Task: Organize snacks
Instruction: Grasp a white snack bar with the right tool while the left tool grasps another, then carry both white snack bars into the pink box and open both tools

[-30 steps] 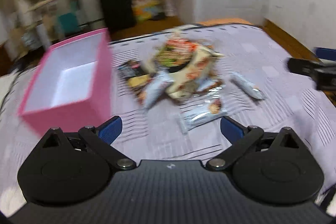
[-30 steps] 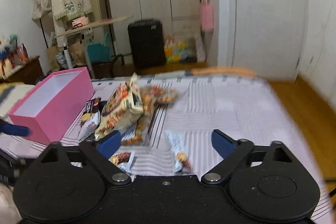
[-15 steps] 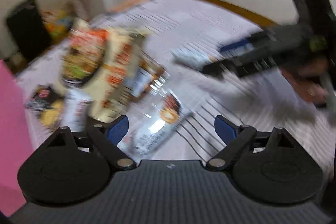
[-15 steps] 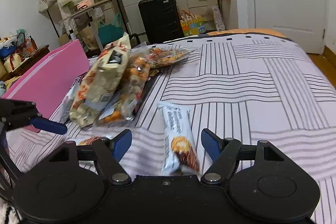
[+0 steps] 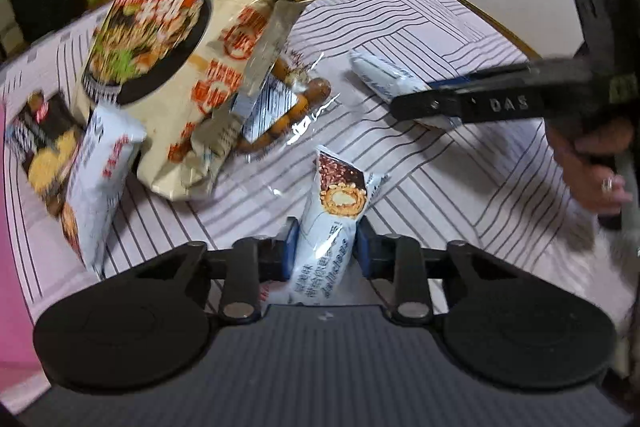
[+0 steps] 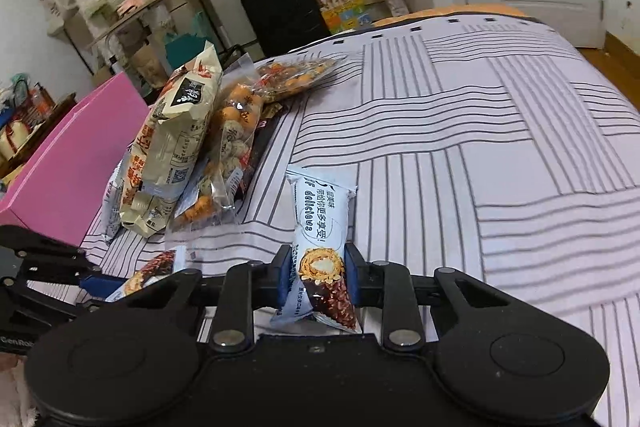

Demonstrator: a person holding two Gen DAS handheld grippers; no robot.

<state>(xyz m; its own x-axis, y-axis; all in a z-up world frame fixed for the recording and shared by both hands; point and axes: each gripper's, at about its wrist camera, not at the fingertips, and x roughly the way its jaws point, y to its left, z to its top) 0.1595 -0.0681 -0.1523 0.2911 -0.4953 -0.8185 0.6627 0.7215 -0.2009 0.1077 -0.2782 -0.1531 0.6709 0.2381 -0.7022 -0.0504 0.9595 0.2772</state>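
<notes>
While both tongs have just closed, left tongs (image 5: 326, 251) and right tongs (image 6: 316, 277) each pinch a snack bar (image 5: 330, 223) crosswise.

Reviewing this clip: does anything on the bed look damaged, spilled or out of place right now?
Nothing looks spilled or torn. The snacks sit in a loose heap beside the pink rectangular box; the big cream noodle bag leans askew on the others. Each gripper is shut on a white-blue wafer-roll packet: left, right.

Two white snack bars (image 5: 326, 227) (image 6: 320, 247) lie flat on the striped bed, each pinched between tool pads; a heap of snack bags (image 6: 192, 147) lies at ten o'clock. The pink box (image 6: 76, 163) stands at nine o'clock beside the heap.
</notes>
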